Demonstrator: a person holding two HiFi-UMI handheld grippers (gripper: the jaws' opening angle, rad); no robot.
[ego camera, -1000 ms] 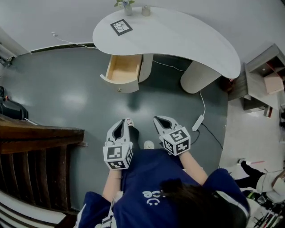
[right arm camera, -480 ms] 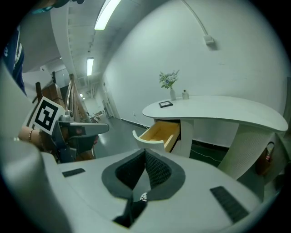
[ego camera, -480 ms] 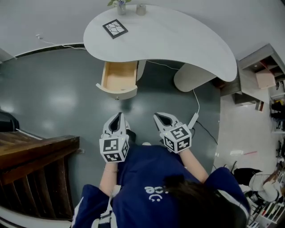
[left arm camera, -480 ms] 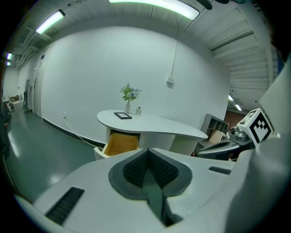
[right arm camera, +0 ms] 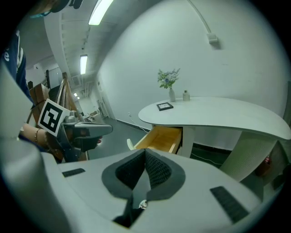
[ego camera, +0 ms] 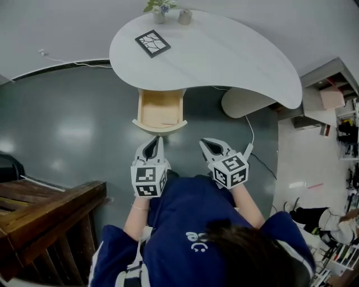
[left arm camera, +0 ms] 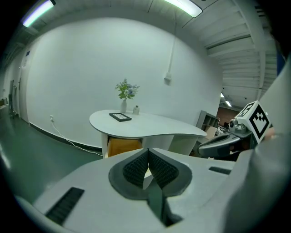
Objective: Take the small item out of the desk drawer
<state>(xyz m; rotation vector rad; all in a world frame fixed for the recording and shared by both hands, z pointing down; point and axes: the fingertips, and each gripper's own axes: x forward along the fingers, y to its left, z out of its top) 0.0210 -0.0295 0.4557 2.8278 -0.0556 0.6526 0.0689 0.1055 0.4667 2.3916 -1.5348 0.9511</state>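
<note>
The white curved desk (ego camera: 224, 56) has its wooden drawer (ego camera: 161, 109) pulled open toward me; the drawer (left arm camera: 123, 146) also shows in the left gripper view, and the drawer (right arm camera: 161, 138) in the right gripper view. A small pale thing (ego camera: 168, 123) lies near the drawer's front edge, too small to identify. My left gripper (ego camera: 157, 141) hangs just short of the drawer front, shut and empty. My right gripper (ego camera: 206, 144) is level with it, to the drawer's right, also shut with nothing in it. Both are held above the floor.
On the desk stand a dark picture frame (ego camera: 152, 43), a vase of flowers (ego camera: 160, 10) and a small jar (ego camera: 184, 15). A wooden stair rail (ego camera: 50, 204) is at the lower left. A cable with a power block (ego camera: 249, 149) lies on the floor; shelves (ego camera: 331, 95) stand at right.
The person has stepped nearer the desk, so the open drawer now lies directly ahead of the left gripper. Both grippers stayed shut and side by side.
</note>
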